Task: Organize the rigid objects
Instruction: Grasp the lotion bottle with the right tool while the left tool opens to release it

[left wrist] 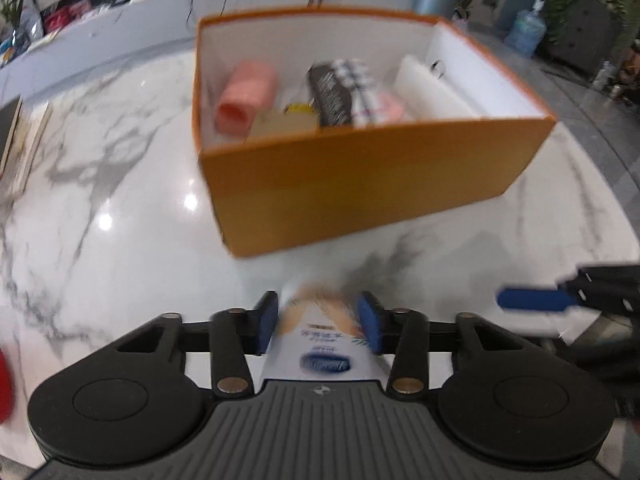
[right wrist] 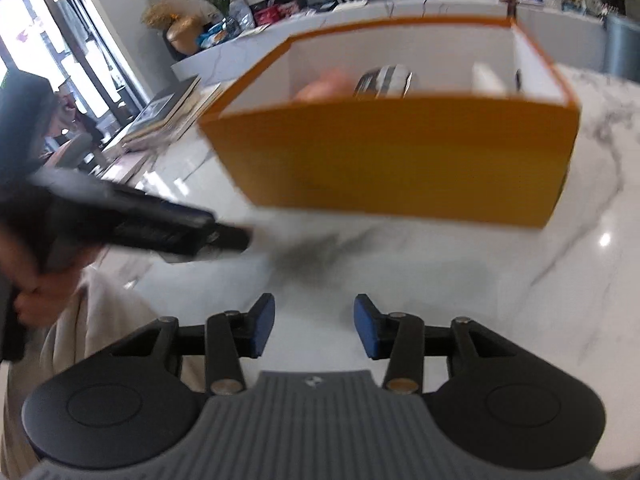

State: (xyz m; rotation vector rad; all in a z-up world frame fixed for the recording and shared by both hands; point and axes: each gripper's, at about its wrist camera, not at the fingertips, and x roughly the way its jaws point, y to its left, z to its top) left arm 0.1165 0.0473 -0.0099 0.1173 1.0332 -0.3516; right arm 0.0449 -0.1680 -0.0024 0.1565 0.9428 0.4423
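- The counter (left wrist: 120,208) is white marble with grey veins, glossy, showing bright light reflections.
- 1 open orange box (left wrist: 360,184) with a white inside stands directly on it, well in from the near edge.
- A stack of books or frames (right wrist: 168,116) lies at the counter's left edge.
- Something red (left wrist: 5,384) shows at the near left edge, too cropped to identify.
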